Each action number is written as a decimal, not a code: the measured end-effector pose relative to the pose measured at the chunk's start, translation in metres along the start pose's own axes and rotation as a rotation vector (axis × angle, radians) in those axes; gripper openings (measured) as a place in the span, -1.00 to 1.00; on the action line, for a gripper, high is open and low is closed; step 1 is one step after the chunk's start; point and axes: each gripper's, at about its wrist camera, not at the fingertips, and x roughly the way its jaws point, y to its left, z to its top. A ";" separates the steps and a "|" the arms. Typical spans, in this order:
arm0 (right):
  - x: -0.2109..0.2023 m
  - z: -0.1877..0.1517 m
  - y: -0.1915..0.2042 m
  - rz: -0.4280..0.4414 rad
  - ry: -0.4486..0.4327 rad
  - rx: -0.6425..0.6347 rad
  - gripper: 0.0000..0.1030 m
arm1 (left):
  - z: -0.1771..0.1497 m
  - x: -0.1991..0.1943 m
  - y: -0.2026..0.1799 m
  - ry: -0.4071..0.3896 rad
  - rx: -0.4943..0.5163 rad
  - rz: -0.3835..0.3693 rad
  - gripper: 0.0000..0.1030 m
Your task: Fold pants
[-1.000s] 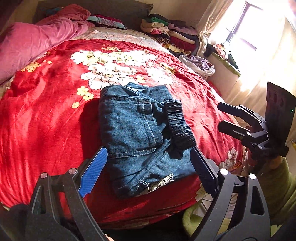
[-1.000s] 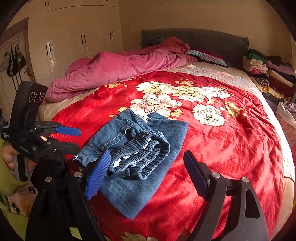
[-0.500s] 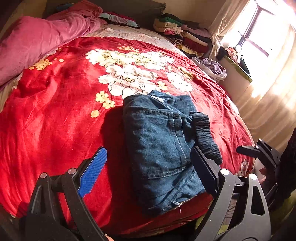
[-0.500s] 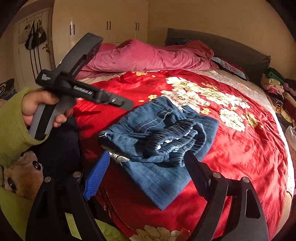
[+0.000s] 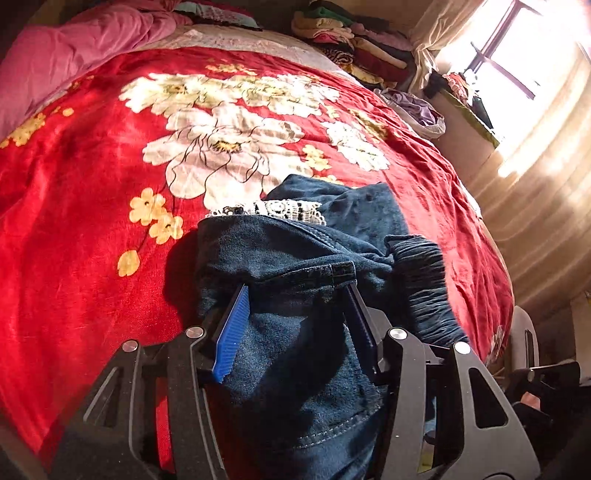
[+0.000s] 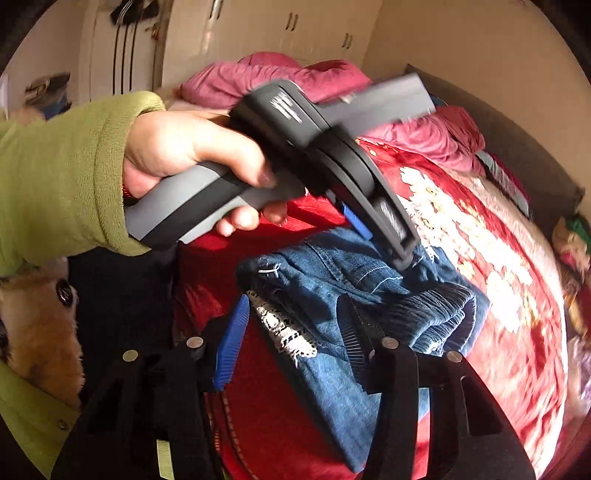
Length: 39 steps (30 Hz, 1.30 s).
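Folded dark blue denim pants (image 5: pixel 295 266) with a gathered elastic waistband (image 5: pixel 424 280) and white lace trim (image 5: pixel 280 208) lie near the front edge of the red flowered bedspread (image 5: pixel 92 184). My left gripper (image 5: pixel 297 291) is open, its jaws straddling the near part of the bundle, pressed down into the denim. It also shows in the right wrist view (image 6: pixel 391 254), held in a hand with a green sleeve. My right gripper (image 6: pixel 295 310) is open, its jaws either side of the lace-trimmed edge of the pants (image 6: pixel 332 295).
A pink duvet (image 5: pixel 74 51) lies at the head of the bed. Stacked folded clothes (image 5: pixel 347 40) sit at the far right corner by a bright window (image 5: pixel 517 48). White wardrobes (image 6: pixel 258 33) stand behind the bed. A plush toy (image 6: pixel 40 317) sits by the bed's near edge.
Both grippers have moved in onto the pants and their jaws have narrowed. My left gripper now presses into the denim, and my right gripper has come up to the lace edge.
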 end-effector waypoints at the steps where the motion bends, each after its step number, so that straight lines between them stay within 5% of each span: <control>1: 0.006 0.001 0.001 -0.001 0.018 -0.022 -0.08 | -0.001 0.001 0.003 -0.003 -0.009 -0.010 -0.16; 7: 0.028 0.012 0.002 -0.005 0.040 -0.062 -0.08 | 0.001 -0.002 0.009 -0.010 -0.015 -0.021 -0.16; 9: 0.038 0.013 0.001 0.026 0.058 -0.070 -0.64 | 0.001 -0.001 0.010 -0.011 -0.014 -0.021 -0.16; 14: 0.026 0.004 0.012 0.118 0.097 -0.115 -0.81 | -0.001 -0.002 0.011 -0.016 -0.014 -0.028 -0.16; 22: 0.032 -0.016 -0.011 0.182 0.064 0.097 -0.81 | -0.001 -0.001 0.012 -0.031 -0.024 -0.035 -0.16; 29: 0.008 -0.012 -0.026 0.212 0.012 0.168 -0.45 | -0.004 -0.009 0.005 -0.075 -0.014 -0.017 -0.11; 36: -0.015 -0.006 -0.023 0.182 -0.040 0.191 -0.44 | -0.009 -0.021 0.005 -0.098 -0.019 0.001 -0.02; 39: -0.011 0.001 -0.023 0.170 -0.048 0.226 -0.28 | -0.011 -0.027 0.007 -0.111 -0.032 0.010 0.00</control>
